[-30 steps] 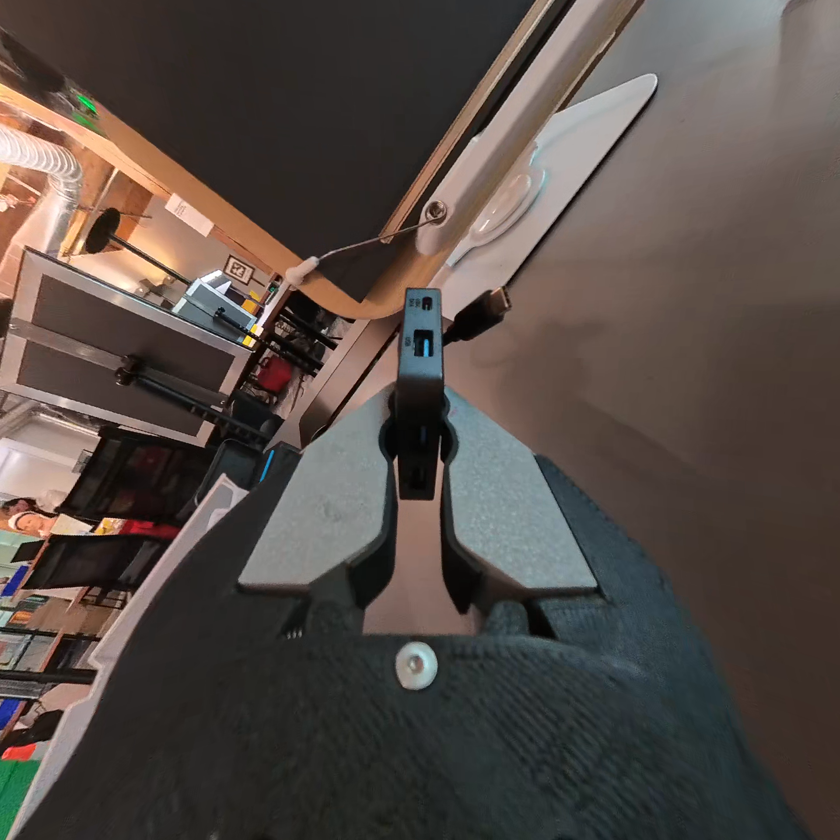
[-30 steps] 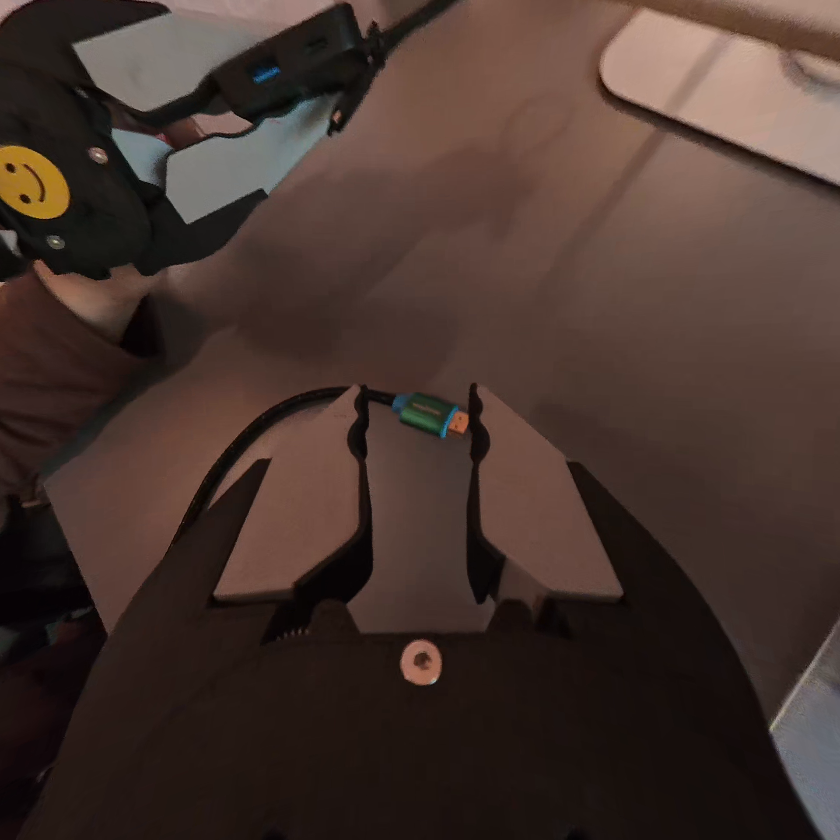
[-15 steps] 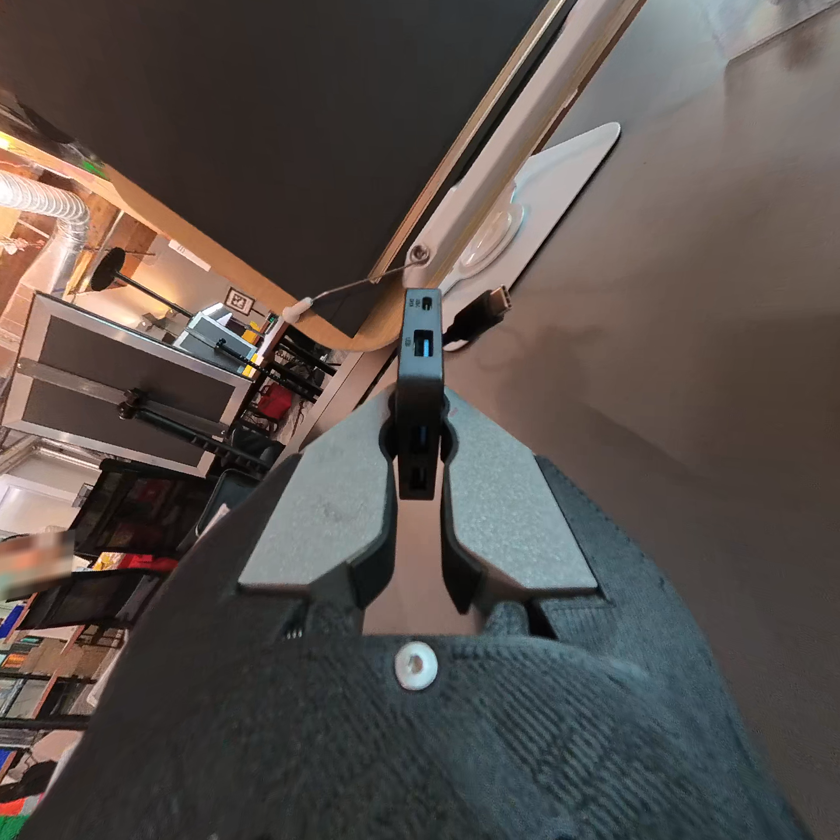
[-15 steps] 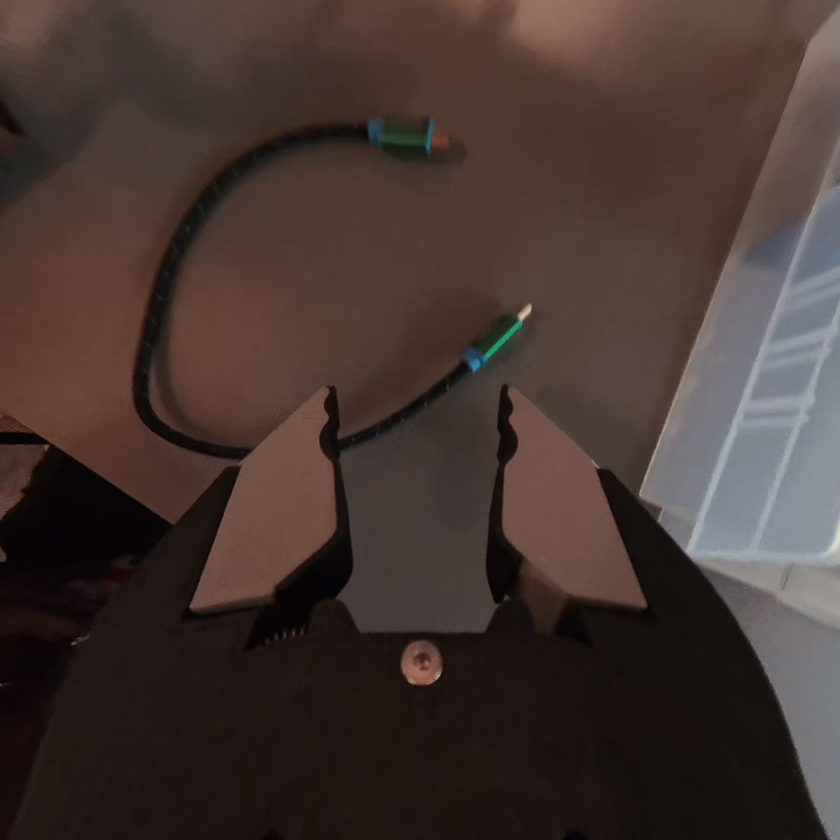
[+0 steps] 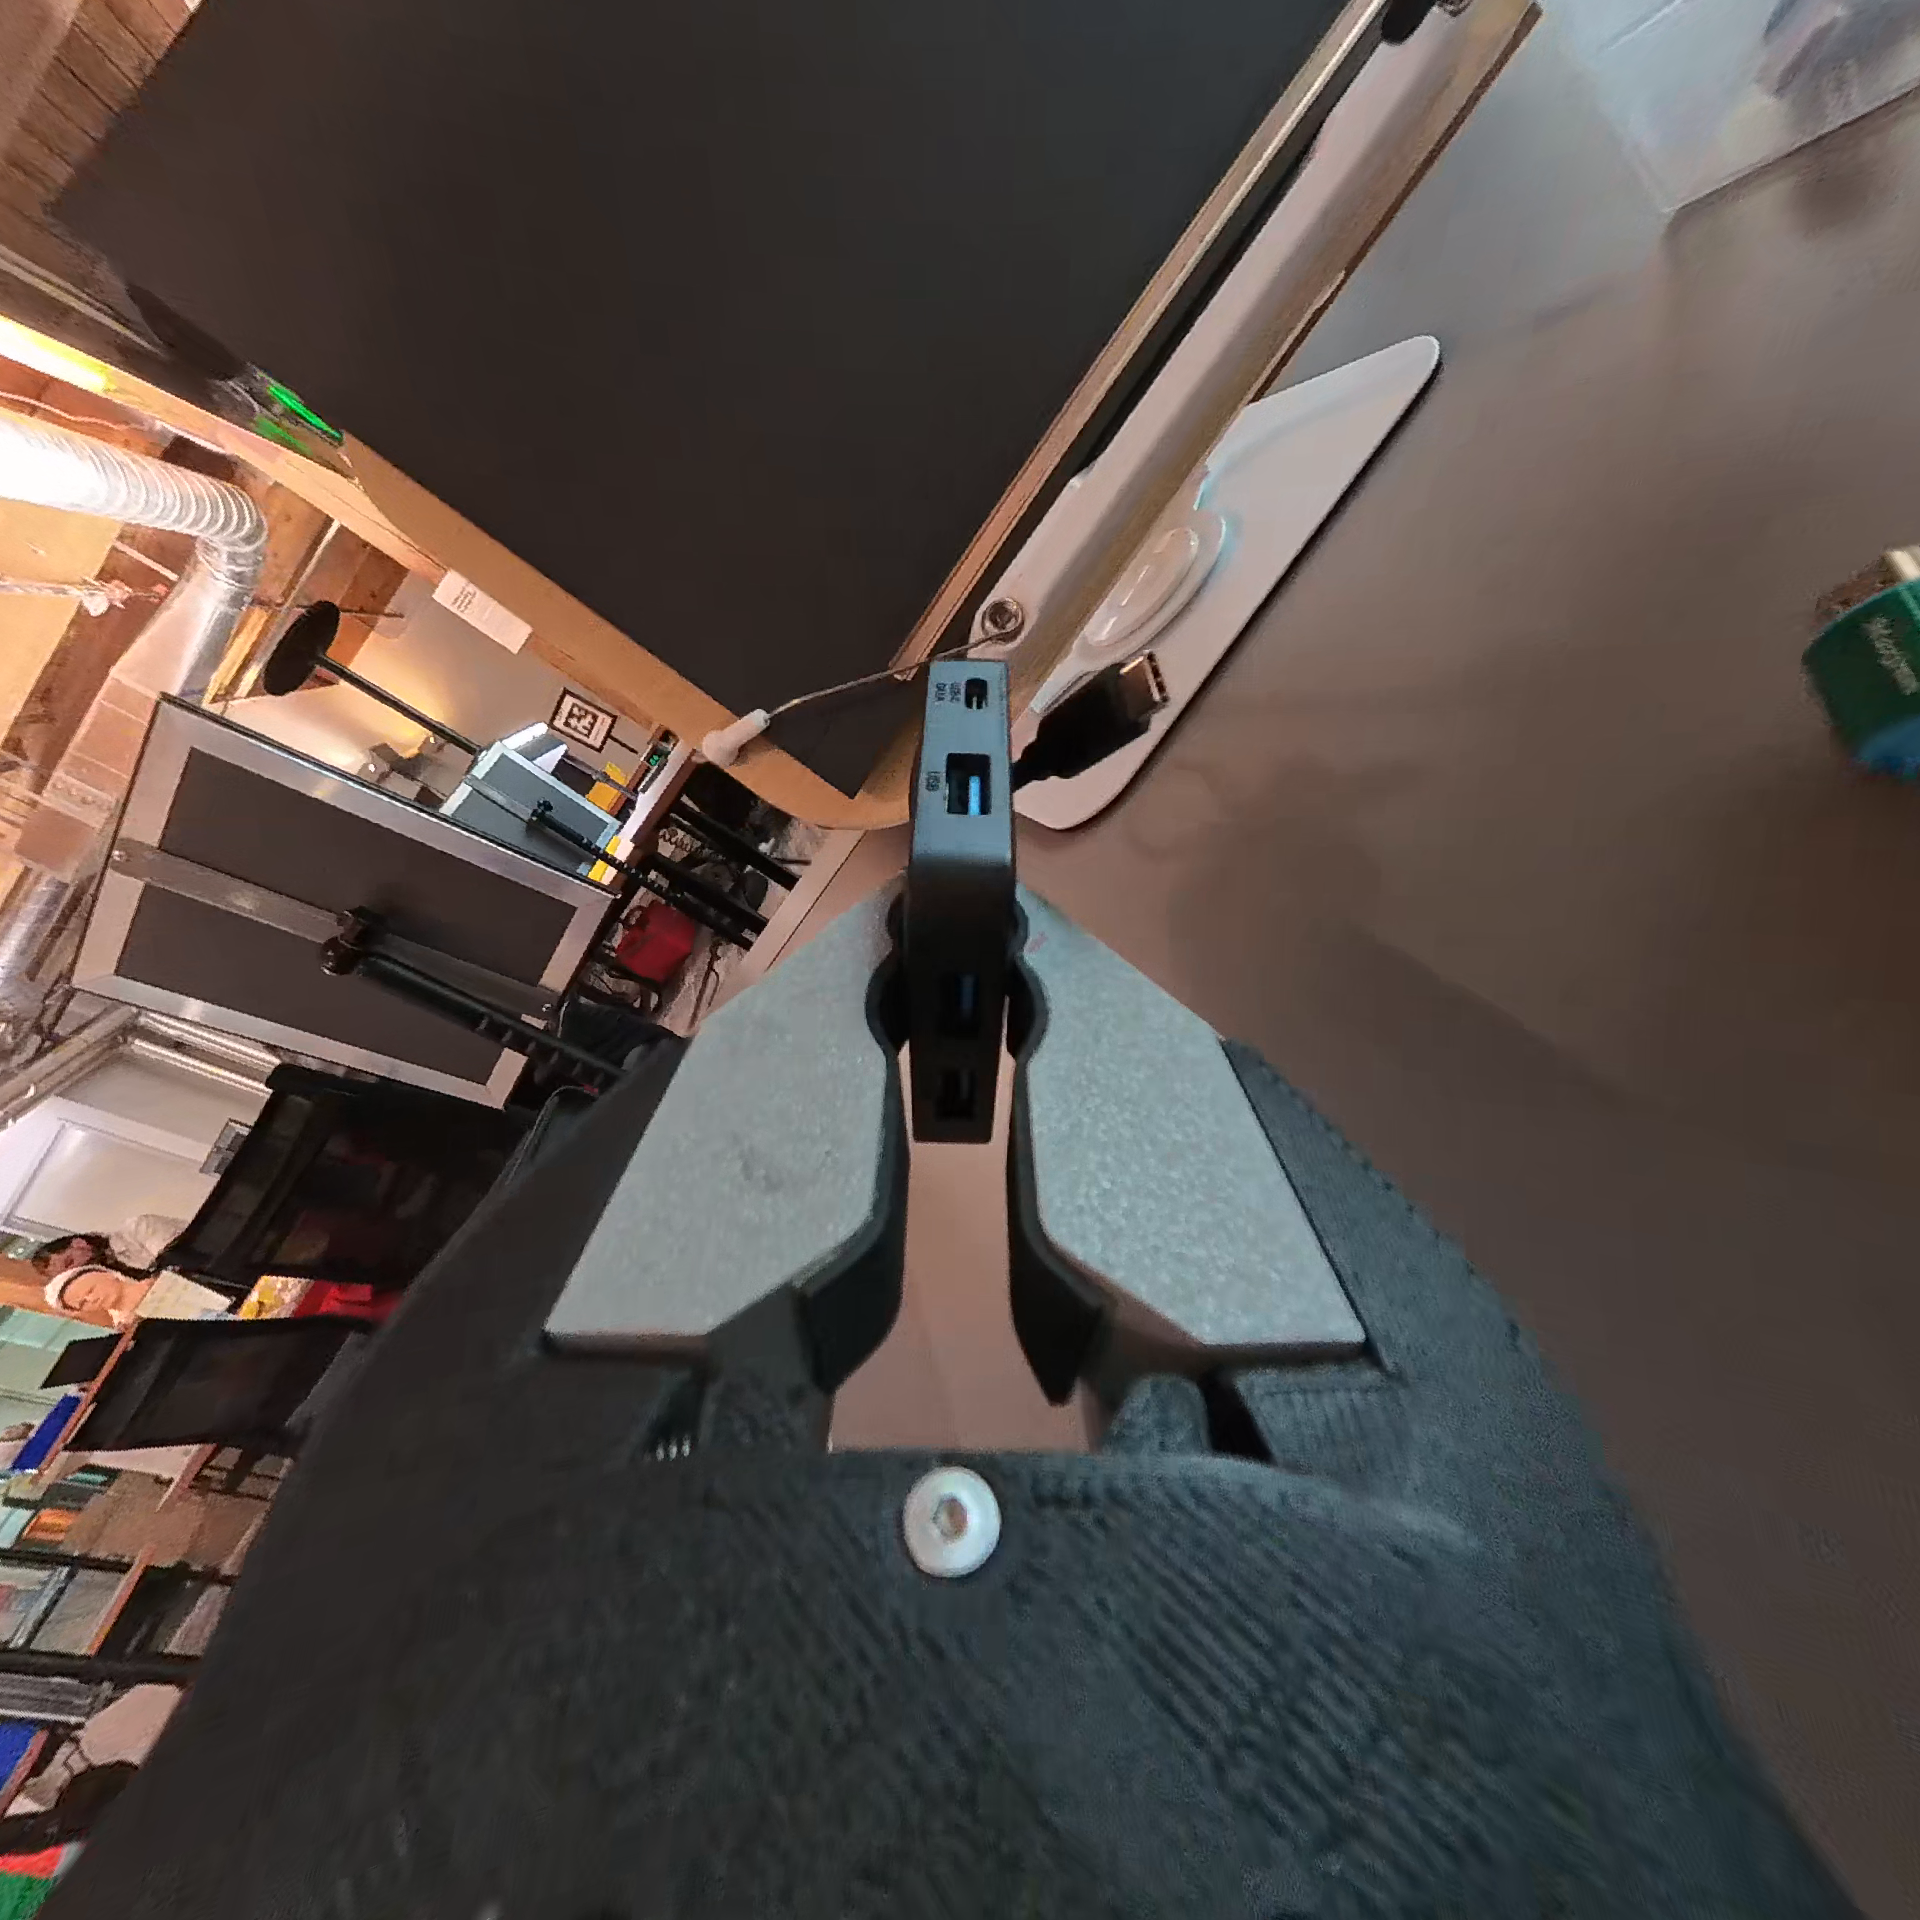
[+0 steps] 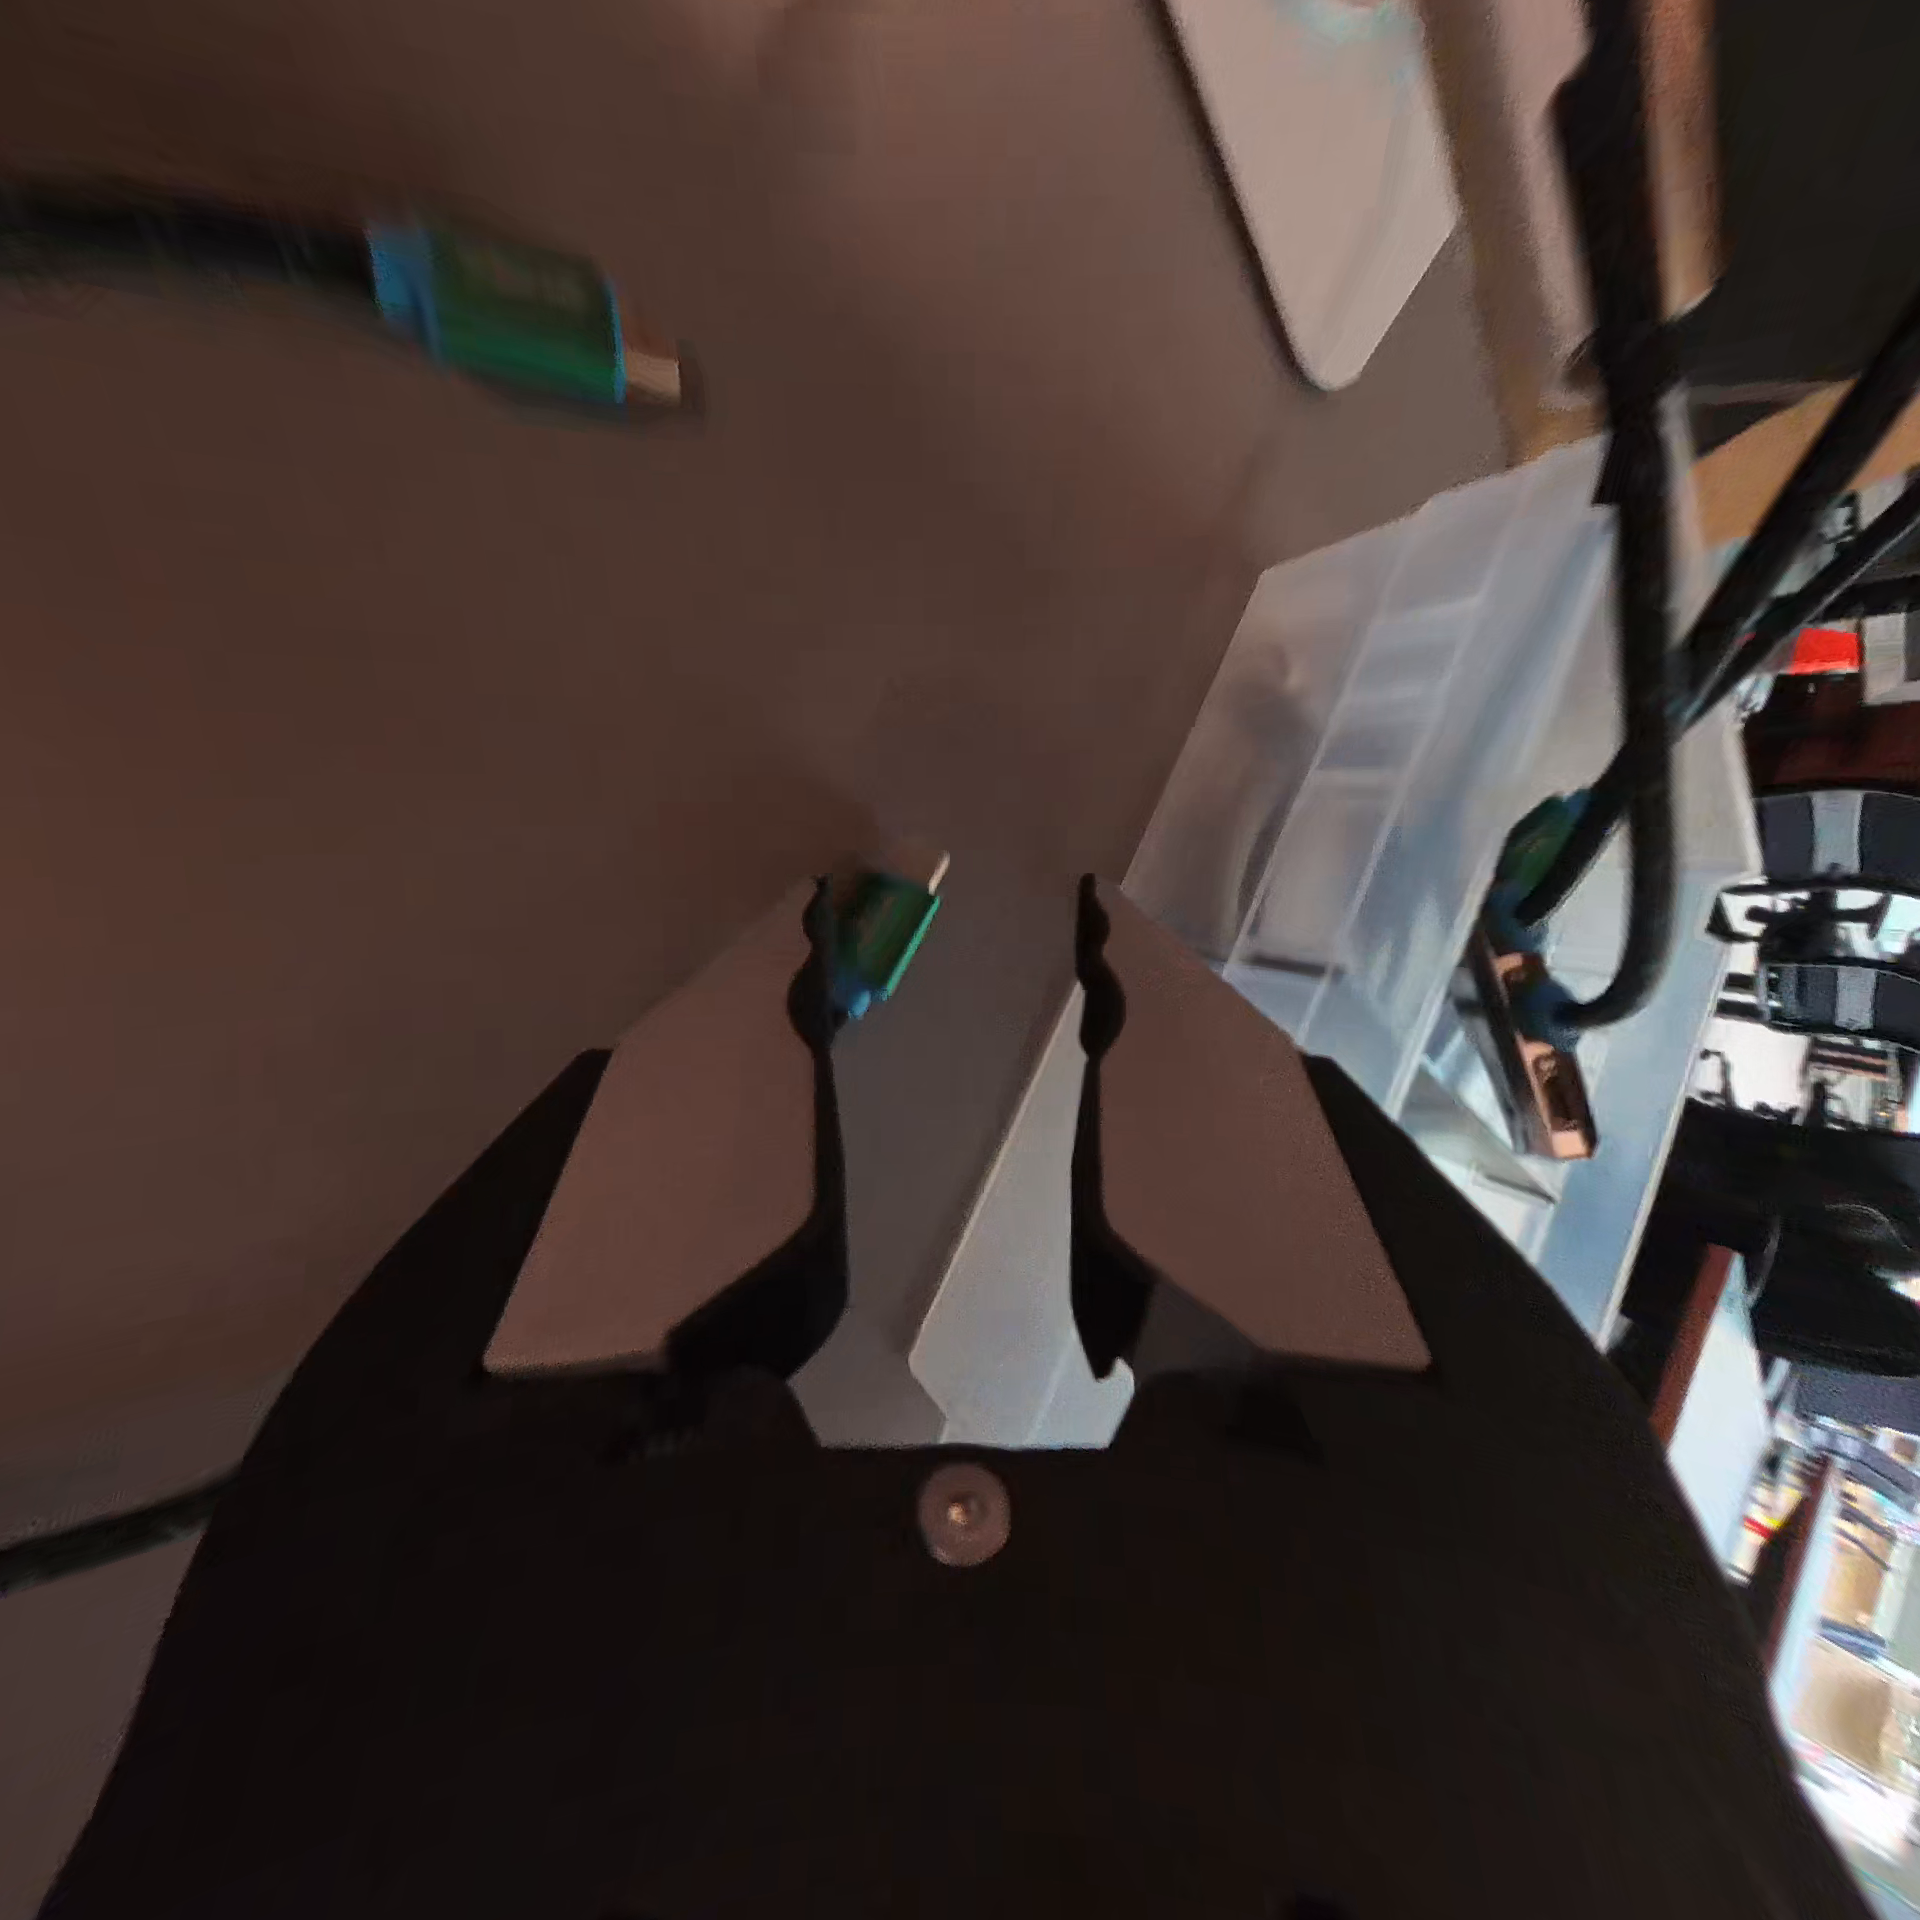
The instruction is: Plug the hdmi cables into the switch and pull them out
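Observation:
My left gripper (image 5: pixel 956 971) is shut on a slim black switch (image 5: pixel 961 831), held on edge above the dark table with its ports facing me. The switch's own short cable plug (image 5: pixel 1101 727) hangs behind it. My right gripper (image 6: pixel 951 899) is open low over the table. A green HDMI plug (image 6: pixel 888 935) lies between its fingers, against the left finger (image 6: pixel 727 1091) and apart from the right one. The cable's other green plug (image 6: pixel 509 312) lies at the upper left, blurred. It also shows at the right edge of the left wrist view (image 5: pixel 1865 675).
A monitor's white stand base (image 5: pixel 1299 499) and dark screen (image 5: pixel 623 312) stand behind the switch. A clear plastic box (image 6: pixel 1382 810) sits close to the right of my right gripper. Black cables (image 6: pixel 1642 520) hang at the right with another connector. Shelves and chairs are beyond the table.
My right gripper has swung from above the cable down to its nearer plug, and its jaws have narrowed around it. My left gripper still holds the switch, shifted only slightly.

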`<state>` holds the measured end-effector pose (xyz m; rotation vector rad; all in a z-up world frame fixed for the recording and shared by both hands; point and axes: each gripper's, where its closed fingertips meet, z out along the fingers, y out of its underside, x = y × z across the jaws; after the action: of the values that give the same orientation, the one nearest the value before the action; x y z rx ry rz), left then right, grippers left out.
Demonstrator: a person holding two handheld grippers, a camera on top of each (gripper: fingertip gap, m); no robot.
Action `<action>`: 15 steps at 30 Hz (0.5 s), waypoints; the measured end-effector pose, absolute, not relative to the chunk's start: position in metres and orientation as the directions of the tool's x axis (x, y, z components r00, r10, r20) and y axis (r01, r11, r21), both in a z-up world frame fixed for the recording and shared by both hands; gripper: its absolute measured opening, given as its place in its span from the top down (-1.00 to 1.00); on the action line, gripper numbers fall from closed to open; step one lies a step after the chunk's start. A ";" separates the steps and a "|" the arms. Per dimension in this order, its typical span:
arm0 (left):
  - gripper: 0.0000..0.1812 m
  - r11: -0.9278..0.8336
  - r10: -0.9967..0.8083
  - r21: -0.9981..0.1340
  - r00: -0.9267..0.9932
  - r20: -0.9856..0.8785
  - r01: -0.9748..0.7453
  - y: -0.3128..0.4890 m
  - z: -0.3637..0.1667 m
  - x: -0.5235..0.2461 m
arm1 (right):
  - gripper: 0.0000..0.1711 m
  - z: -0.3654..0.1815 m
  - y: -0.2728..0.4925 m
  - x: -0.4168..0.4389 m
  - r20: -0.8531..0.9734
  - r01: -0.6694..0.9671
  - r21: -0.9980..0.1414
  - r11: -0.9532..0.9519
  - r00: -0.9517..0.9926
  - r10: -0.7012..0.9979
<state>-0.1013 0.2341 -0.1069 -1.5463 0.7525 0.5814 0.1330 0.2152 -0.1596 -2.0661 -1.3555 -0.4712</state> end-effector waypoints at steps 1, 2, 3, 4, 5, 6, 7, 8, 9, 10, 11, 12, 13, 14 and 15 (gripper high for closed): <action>0.88 -0.020 -0.132 -0.655 0.651 -0.747 -0.755 0.234 -0.107 -0.101 | 0.48 -0.152 0.217 0.121 0.582 0.897 -0.339 -0.282 0.436 0.687; 0.87 -0.007 -0.139 -0.646 0.641 -0.755 -0.763 0.233 -0.108 -0.099 | 0.48 -0.145 0.215 0.108 0.555 0.874 -0.399 -0.277 0.471 0.686; 0.87 0.006 -0.139 -0.638 0.631 -0.763 -0.770 0.233 -0.107 -0.098 | 0.47 -0.141 0.210 0.095 0.503 0.839 -0.467 -0.279 0.512 0.697; 0.87 0.007 -0.136 -0.630 0.624 -0.770 -0.776 0.233 -0.107 -0.097 | 0.44 -0.141 0.201 0.079 0.413 0.790 -0.536 -0.297 0.552 0.724; 0.87 0.001 -0.137 -0.624 0.618 -0.774 -0.781 0.234 -0.108 -0.097 | 0.37 -0.147 0.187 0.062 0.288 0.733 -0.593 -0.333 0.579 0.763; 0.87 -0.002 -0.137 -0.619 0.613 -0.778 -0.786 0.235 -0.109 -0.097 | 0.30 -0.155 0.170 0.044 0.145 0.680 -0.628 -0.379 0.581 0.801; 0.87 -0.003 -0.138 -0.614 0.609 -0.781 -0.789 0.235 -0.109 -0.096 | 0.24 -0.164 0.153 0.028 0.020 0.642 -0.639 -0.424 0.565 0.825; 0.87 -0.005 -0.142 -0.612 0.606 -0.783 -0.791 0.235 -0.111 -0.095 | 0.17 -0.173 0.141 0.016 -0.058 0.621 -0.639 -0.454 0.550 0.833; 0.87 -0.007 -0.147 -0.610 0.605 -0.783 -0.792 0.235 -0.112 -0.095 | 0.14 -0.181 0.134 0.008 -0.071 0.616 -0.640 -0.460 0.548 0.833; 0.87 -0.007 -0.147 -0.609 0.603 -0.784 -0.793 0.235 -0.112 -0.095 | 0.15 -0.189 0.134 0.006 -0.036 0.629 -0.635 -0.449 0.557 0.830; 0.87 -0.007 -0.144 -0.608 0.603 -0.785 -0.794 0.235 -0.112 -0.095 | 0.32 -0.197 0.135 0.005 0.015 0.650 -0.624 -0.433 0.564 0.826; 0.87 -0.007 -0.142 -0.609 0.604 -0.784 -0.793 0.235 -0.111 -0.095 | 0.49 -0.201 0.134 0.002 0.036 0.660 -0.627 -0.413 0.555 0.831; 0.87 -0.005 -0.139 -0.610 0.605 -0.784 -0.792 0.234 -0.110 -0.096 | 0.66 -0.201 0.127 -0.003 0.016 0.667 -0.633 -0.393 0.519 0.854; 0.87 -0.003 -0.133 -0.612 0.607 -0.784 -0.791 0.234 -0.108 -0.096 | 0.83 -0.200 0.117 -0.007 0.001 0.695 -0.625 -0.357 0.458 0.889; 0.87 -0.002 -0.129 -0.614 0.609 -0.783 -0.789 0.233 -0.107 -0.097 | 0.84 -0.200 0.104 -0.008 -0.006 0.738 -0.605 -0.300 0.372 0.928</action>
<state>-0.0971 0.2333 -0.1069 -1.5098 0.8091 0.6207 -0.0081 0.1043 -0.2001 -2.1249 -1.4342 0.4893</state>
